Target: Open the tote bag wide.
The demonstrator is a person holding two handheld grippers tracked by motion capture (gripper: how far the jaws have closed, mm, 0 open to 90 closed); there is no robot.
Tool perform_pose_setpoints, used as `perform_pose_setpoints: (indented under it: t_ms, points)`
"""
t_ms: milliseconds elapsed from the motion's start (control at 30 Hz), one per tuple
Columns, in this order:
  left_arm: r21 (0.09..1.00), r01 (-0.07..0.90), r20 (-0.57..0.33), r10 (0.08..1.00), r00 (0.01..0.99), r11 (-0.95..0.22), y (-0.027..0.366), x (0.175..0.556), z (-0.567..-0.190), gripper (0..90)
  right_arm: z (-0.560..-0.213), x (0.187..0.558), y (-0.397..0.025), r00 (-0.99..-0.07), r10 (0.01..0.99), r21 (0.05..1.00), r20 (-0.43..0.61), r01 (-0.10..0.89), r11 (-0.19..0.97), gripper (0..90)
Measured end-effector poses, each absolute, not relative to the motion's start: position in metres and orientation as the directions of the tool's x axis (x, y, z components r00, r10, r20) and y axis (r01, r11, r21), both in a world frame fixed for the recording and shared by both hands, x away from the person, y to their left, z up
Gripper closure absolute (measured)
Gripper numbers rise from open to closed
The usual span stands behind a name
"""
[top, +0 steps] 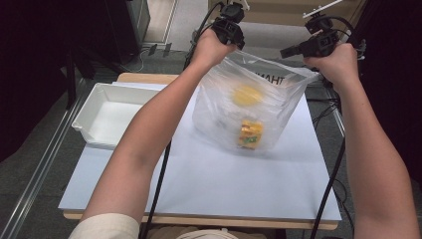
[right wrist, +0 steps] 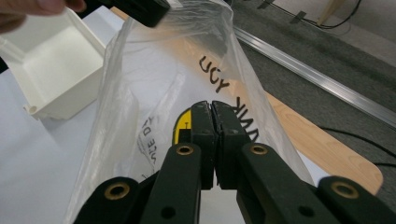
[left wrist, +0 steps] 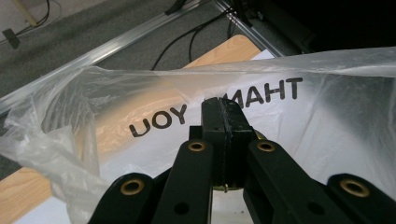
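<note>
At the left of the desk, a white tray sits on the pale sheet, well apart from the bag. Next comes the left gripper, raised over the far edge of the desk; in the left gripper view its jaws are pressed together on the rim of the clear plastic bag, whose black lettering reads mirrored through the film. The bag hangs between both hands, its bottom touching the sheet (or very nearly, the blur makes it hard to tell). Inside it lie a round yellow item higher up and an orange-and-green packet near the bottom. At the right, the right gripper holds the opposite rim, its jaws likewise closed on the plastic in the right gripper view.
</note>
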State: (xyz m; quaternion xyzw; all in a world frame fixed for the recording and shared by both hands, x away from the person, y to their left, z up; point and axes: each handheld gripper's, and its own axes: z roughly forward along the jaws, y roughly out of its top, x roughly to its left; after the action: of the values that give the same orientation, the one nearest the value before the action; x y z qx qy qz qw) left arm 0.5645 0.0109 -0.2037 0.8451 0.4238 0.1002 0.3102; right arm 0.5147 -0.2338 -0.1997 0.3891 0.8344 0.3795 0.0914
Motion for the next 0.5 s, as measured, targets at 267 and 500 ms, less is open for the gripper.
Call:
perform_pose_setpoints:
  t_ms: [267,500]
  points:
    - [0.577,0.679,-0.096,0.788,0.608,-0.453,-0.002,0.581,-0.22,90.0,-0.203,0.531,-0.208,-0.693,0.704,0.662,0.157,0.603,0.446,90.0]
    - [0.581,0.671,-0.099,0.778,0.62,-0.461,-0.007,0.583,-0.233,90.0,-0.224,0.534,-0.19,-0.696,0.7,0.618,0.16,0.624,0.478,90.0]
